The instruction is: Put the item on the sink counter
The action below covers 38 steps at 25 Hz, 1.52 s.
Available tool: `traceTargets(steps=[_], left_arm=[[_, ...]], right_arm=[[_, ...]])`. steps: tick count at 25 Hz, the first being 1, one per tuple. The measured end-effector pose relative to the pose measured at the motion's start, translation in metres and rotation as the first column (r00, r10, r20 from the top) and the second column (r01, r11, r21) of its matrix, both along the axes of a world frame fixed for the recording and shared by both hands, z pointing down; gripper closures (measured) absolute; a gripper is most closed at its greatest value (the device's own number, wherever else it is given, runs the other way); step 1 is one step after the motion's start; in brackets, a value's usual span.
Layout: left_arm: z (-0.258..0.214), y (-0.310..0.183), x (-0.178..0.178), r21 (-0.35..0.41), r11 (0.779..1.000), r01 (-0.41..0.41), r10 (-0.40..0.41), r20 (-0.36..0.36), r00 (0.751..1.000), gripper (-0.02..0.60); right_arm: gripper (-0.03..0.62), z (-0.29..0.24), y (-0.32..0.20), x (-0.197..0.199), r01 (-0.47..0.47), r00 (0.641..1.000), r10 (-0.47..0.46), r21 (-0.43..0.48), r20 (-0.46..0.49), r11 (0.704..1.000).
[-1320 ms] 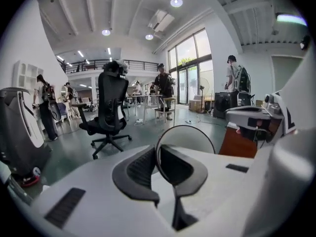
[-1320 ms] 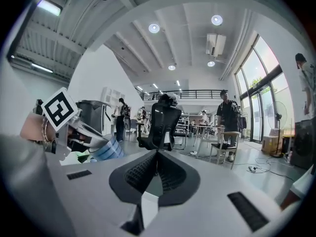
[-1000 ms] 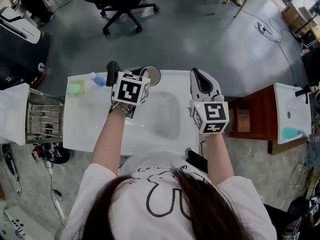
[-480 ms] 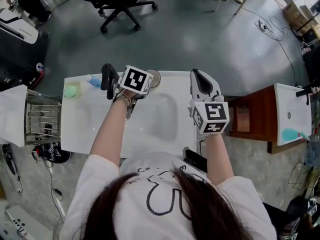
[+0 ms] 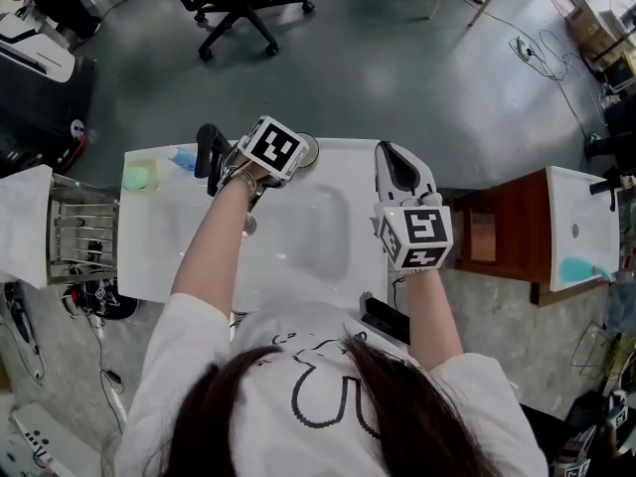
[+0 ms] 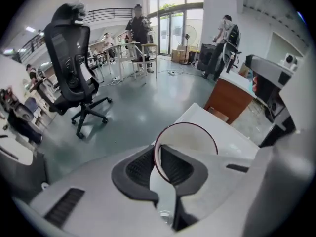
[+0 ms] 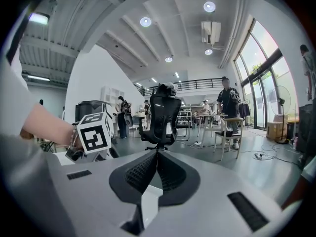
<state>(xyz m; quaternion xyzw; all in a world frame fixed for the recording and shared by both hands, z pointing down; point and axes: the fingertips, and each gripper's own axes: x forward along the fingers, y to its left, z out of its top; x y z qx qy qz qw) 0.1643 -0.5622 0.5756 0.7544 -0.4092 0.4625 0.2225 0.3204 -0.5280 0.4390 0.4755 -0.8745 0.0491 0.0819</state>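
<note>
Here, bowl (image 6: 190, 135) rim between left gripper (image 6: 157, 154) fingers (image 6: 140, 167)

Open-plan lab office, swivel chair (image 5: 241, 10), desks (image 6: 129, 44)

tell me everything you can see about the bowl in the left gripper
The bowl is round and white with a thin dark red rim, glossy, and looks empty. It is tipped on edge, its opening facing the left gripper view. The left gripper pinches its near rim between dark ribbed pads, and the jaws have just eased slightly apart. It sits low over the far edge of the white sink counter; whether they touch cannot be told.
</note>
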Motion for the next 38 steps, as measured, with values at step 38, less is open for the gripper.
traceTargets(steps=[38], left_arm=[[-0.095,0.077,0.004,0.250,0.933,-0.260,0.252,0.066,0.966,0.405]], right_arm=[[0.565,-0.058,0.103,-0.025,-0.053,0.993,0.064,0.106,-0.096,0.993]])
